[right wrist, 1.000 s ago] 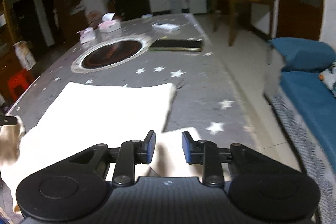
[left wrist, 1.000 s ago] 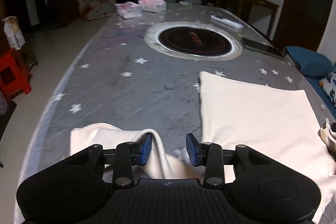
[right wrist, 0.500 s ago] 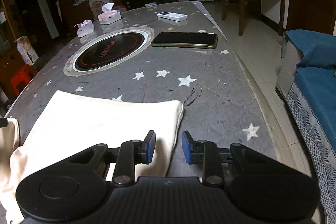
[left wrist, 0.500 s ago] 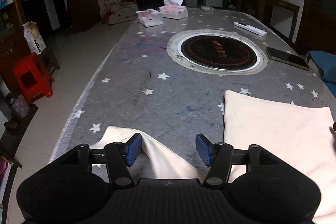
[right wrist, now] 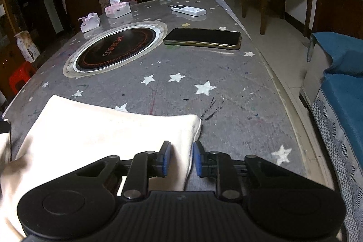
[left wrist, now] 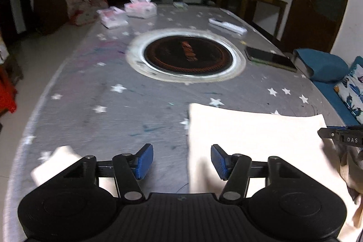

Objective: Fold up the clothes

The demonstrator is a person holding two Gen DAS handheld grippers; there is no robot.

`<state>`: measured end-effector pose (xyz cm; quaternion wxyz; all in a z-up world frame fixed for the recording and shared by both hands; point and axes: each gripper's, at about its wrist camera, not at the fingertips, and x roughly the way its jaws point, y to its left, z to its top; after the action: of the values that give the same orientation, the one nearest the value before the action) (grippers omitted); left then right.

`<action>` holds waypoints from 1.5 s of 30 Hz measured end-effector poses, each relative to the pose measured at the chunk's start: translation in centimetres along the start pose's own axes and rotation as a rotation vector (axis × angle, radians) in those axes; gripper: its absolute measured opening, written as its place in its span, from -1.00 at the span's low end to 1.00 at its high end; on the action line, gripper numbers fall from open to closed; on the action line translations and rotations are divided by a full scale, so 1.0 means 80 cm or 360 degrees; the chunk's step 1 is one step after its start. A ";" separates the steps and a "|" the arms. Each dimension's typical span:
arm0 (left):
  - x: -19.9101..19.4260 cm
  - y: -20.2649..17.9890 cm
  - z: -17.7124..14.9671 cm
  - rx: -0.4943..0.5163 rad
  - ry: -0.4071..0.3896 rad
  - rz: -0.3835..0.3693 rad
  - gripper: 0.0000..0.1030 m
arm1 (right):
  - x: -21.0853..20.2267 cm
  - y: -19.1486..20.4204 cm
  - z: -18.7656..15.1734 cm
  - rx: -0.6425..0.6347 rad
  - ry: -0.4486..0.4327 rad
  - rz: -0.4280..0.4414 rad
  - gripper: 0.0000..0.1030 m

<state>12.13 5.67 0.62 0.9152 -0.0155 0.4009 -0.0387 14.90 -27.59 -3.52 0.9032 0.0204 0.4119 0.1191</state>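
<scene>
Left gripper point(left wrist: 182, 161) with blue pads spread wide over bare tabletop, holding nothing, right gripper point(right wrist: 181, 158) fingers parted astride the right edge of the cream folded garment point(right wrist: 109, 128), garment lying flat on the star-patterned grey table point(right wrist: 238, 92), black phone point(right wrist: 202, 38) beyond.

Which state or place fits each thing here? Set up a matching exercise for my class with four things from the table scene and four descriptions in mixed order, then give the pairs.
Things
1. left gripper
2. right gripper
3. phone
4. remote control

Descriptions
A. white, lying toward the far end of the table
B. jaws spread wide over bare tabletop, holding nothing
C. dark, lying just right of the round cooktop
D. jaws set on either side of the cream cloth's right edge, with a gap showing

Pairs: 1-B, 2-D, 3-C, 4-A
</scene>
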 end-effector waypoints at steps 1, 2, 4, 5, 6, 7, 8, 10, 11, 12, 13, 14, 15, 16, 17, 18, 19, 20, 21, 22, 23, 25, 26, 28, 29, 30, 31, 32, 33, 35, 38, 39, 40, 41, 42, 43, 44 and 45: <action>0.012 -0.002 0.003 -0.0002 0.0017 -0.0015 0.15 | 0.002 0.001 0.001 -0.0003 0.0001 -0.0001 -0.73; 0.022 -0.005 0.005 0.0008 0.0026 -0.0025 0.15 | 0.003 0.002 0.003 -0.0006 0.0002 -0.0002 -0.75; 0.042 -0.011 0.007 0.0029 0.0044 -0.0045 0.15 | 0.007 0.002 0.006 -0.0008 0.0005 0.0004 -0.81; 0.052 -0.014 0.009 0.0044 0.0058 -0.0022 0.13 | 0.009 0.003 0.008 -0.0010 0.0007 0.0006 -0.82; 0.062 -0.017 0.010 0.0059 0.0073 0.0001 0.13 | 0.012 0.004 0.011 -0.0016 0.0010 0.0008 -0.82; 0.070 -0.019 0.011 0.0075 0.0084 0.0007 0.12 | 0.015 0.006 0.014 -0.0023 0.0012 0.0013 -0.83; 0.074 -0.021 0.012 0.0090 0.0069 0.0005 0.08 | 0.018 0.008 0.017 -0.0031 0.0015 0.0017 -0.83; 0.080 -0.023 0.016 0.0120 0.0040 0.0002 -0.34 | 0.026 0.012 0.025 -0.0047 0.0020 0.0030 -0.85; 0.082 -0.024 0.018 0.0132 0.0033 -0.0008 -0.68 | 0.030 0.014 0.029 -0.0055 0.0021 0.0037 -0.85; 0.083 -0.024 0.021 0.0141 0.0028 -0.0006 -0.78 | 0.035 0.016 0.033 -0.0063 0.0023 0.0044 -0.86; 0.085 -0.023 0.023 0.0152 0.0018 0.0027 -0.80 | 0.039 0.019 0.038 -0.0072 0.0025 0.0051 -0.87; 0.087 -0.023 0.025 0.0162 0.0008 0.0059 -0.82 | 0.043 0.021 0.042 -0.0080 0.0026 0.0058 -0.87; 0.089 -0.022 0.028 0.0173 -0.0001 0.0091 -0.82 | 0.047 0.023 0.046 -0.0083 0.0024 0.0064 -0.88; 0.091 -0.017 0.030 0.0161 -0.0009 0.0135 -0.82 | 0.053 0.026 0.052 -0.0093 0.0017 0.0067 -0.88; 0.093 -0.012 0.033 0.0149 -0.0017 0.0179 -0.82 | 0.059 0.030 0.058 -0.0102 0.0010 0.0070 -0.88; 0.095 -0.004 0.035 0.0117 -0.0016 0.0201 -0.82 | 0.066 0.034 0.066 -0.0112 -0.0005 0.0079 -0.88; 0.097 0.004 0.037 0.0085 -0.0015 0.0223 -0.82 | 0.069 0.036 0.071 -0.0116 -0.0012 0.0092 -0.87; 0.098 0.012 0.039 0.0053 -0.0014 0.0245 -0.82 | 0.074 0.037 0.077 -0.0114 -0.0010 0.0122 -0.83; 0.098 0.017 0.040 0.0041 -0.0015 0.0261 -0.82 | 0.078 0.038 0.083 -0.0113 -0.0007 0.0152 -0.75; 0.098 0.022 0.040 0.0029 -0.0017 0.0278 -0.82 | 0.082 0.039 0.089 -0.0112 -0.0005 0.0181 -0.73; 0.097 0.026 0.040 0.0022 -0.0018 0.0293 -0.82 | 0.082 0.040 0.092 -0.0115 -0.0010 0.0192 -0.73; 0.096 0.033 0.038 0.0001 -0.0020 0.0304 -0.81 | 0.074 0.040 0.093 -0.0149 -0.0032 0.0202 -0.73; 0.094 0.036 0.037 -0.0012 -0.0022 0.0307 -0.79 | 0.066 0.035 0.091 -0.0158 -0.0037 0.0201 -0.73; 0.091 0.039 0.035 -0.0027 -0.0025 0.0308 -0.75 | 0.054 0.025 0.086 -0.0157 -0.0037 0.0200 -0.73; 0.090 0.039 0.034 -0.0036 -0.0024 0.0314 -0.72 | 0.046 0.018 0.083 -0.0157 -0.0036 0.0199 -0.72; 0.088 0.040 0.033 -0.0044 -0.0022 0.0320 -0.71 | 0.038 0.012 0.078 -0.0170 -0.0026 0.0200 -0.72; 0.086 0.040 0.033 -0.0045 -0.0024 0.0321 -0.71 | 0.029 0.007 0.074 -0.0182 -0.0017 0.0201 -0.70; 0.082 0.040 0.031 -0.0055 -0.0030 0.0321 -0.70 | 0.022 0.003 0.069 -0.0191 -0.0013 0.0198 -0.68; 0.078 0.040 0.030 -0.0066 -0.0036 0.0321 -0.70 | 0.015 -0.001 0.064 -0.0200 -0.0008 0.0195 -0.60; 0.067 0.037 0.025 -0.0069 -0.0049 0.0301 -0.65 | 0.001 -0.005 0.052 -0.0240 -0.0014 0.0178 -0.38; 0.045 0.027 0.015 -0.0048 -0.0072 0.0238 -0.56 | 0.003 -0.012 0.041 -0.0248 0.0014 0.0156 -0.37; 0.038 0.023 0.012 -0.0041 -0.0079 0.0217 -0.53 | 0.008 -0.014 0.039 -0.0240 0.0030 0.0152 -0.37; 0.032 0.019 0.007 -0.0029 -0.0079 0.0182 -0.48 | 0.013 -0.015 0.037 -0.0231 0.0046 0.0147 -0.37; 0.025 0.014 0.001 -0.0017 -0.0078 0.0147 -0.45 | 0.019 -0.016 0.035 -0.0224 0.0054 0.0149 -0.37; 0.020 0.009 -0.005 -0.0003 -0.0076 0.0124 -0.45 | 0.025 -0.015 0.033 -0.0221 0.0060 0.0153 -0.36; 0.014 0.005 -0.011 0.0011 -0.0075 0.0101 -0.44 | 0.029 -0.013 0.031 -0.0227 0.0060 0.0158 -0.35; 0.010 0.002 -0.017 0.0024 -0.0069 0.0087 -0.43 | 0.031 -0.011 0.030 -0.0245 0.0044 0.0156 -0.34; 0.007 -0.002 -0.023 0.0036 -0.0061 0.0074 -0.42 | 0.032 -0.008 0.029 -0.0264 0.0030 0.0154 -0.34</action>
<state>11.16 5.50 -1.00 0.9234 0.0035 0.3831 -0.0217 18.38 -27.47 -3.98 0.8911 -0.0357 0.4075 0.1964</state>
